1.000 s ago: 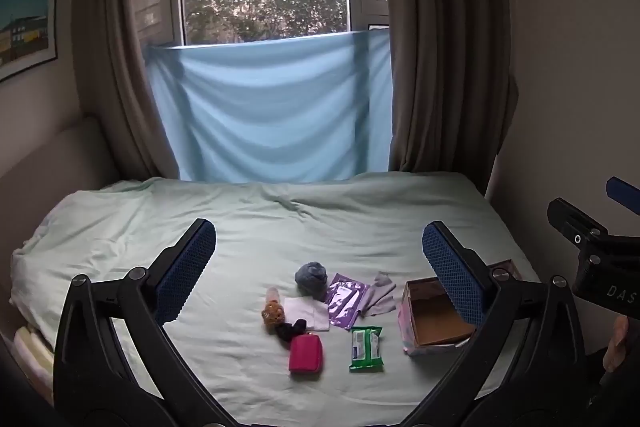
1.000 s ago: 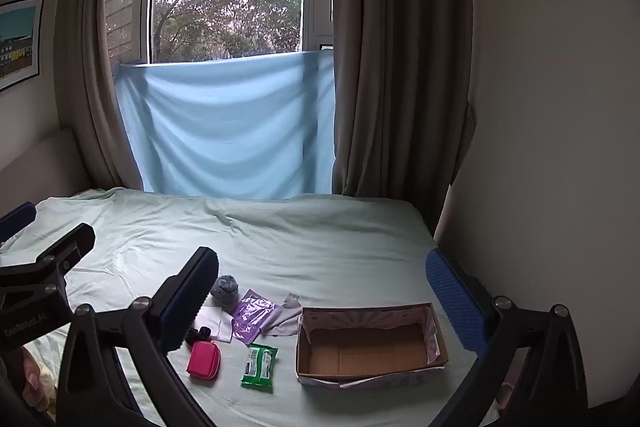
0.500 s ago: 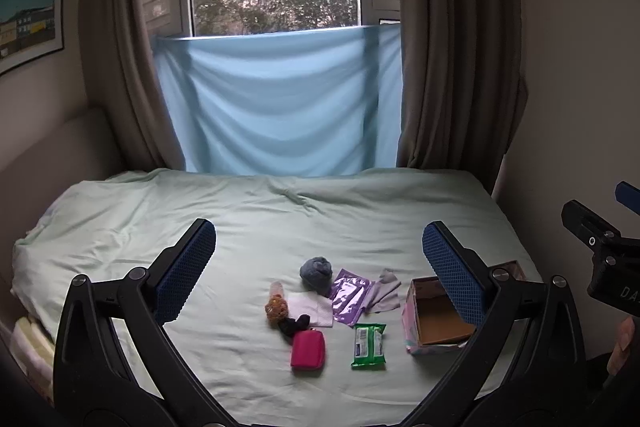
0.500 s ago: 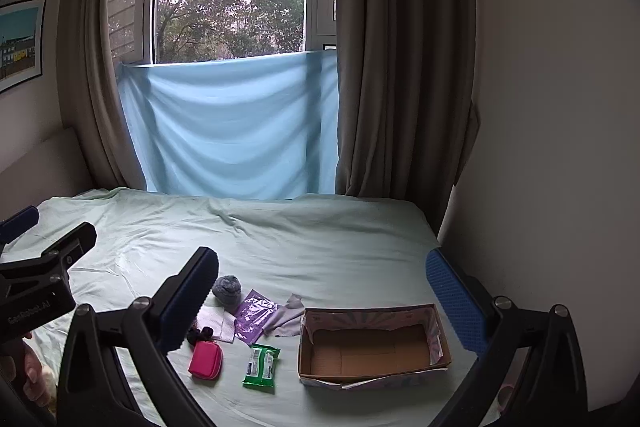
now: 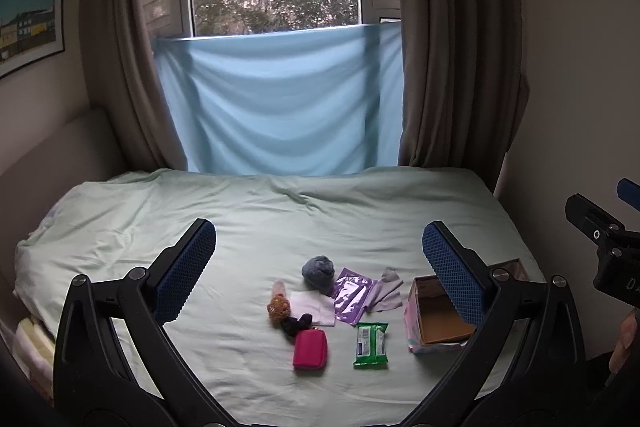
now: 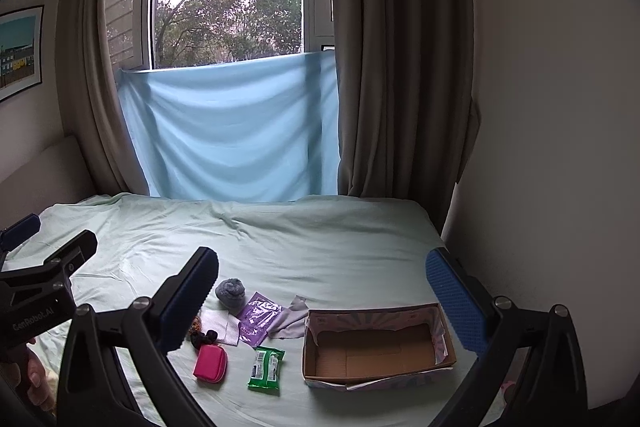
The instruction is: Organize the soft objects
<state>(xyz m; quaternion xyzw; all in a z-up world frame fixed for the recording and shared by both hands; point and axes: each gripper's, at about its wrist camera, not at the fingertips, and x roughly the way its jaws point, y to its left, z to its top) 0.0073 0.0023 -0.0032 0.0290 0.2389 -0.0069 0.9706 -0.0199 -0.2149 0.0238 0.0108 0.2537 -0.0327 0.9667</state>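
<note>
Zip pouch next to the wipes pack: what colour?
Bright pink pouch; clearest in the left wrist view, left of the green wipes pack.

Pale green bed sheet (image 5: 248, 227), pink pouch (image 5: 310, 349), green wipes pack (image 5: 371, 343), shiny purple packet (image 5: 351, 294), possibly orange-brown toy (image 5: 279, 308).

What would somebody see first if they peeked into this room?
Probably the little bunch of things lying on the green bed: a pink pouch, a green wipes pack, a purple packet and a gray sock ball. Right of them sits an open, empty box. Both grippers, left and right, hang wide open above the bed, holding nothing.
</note>
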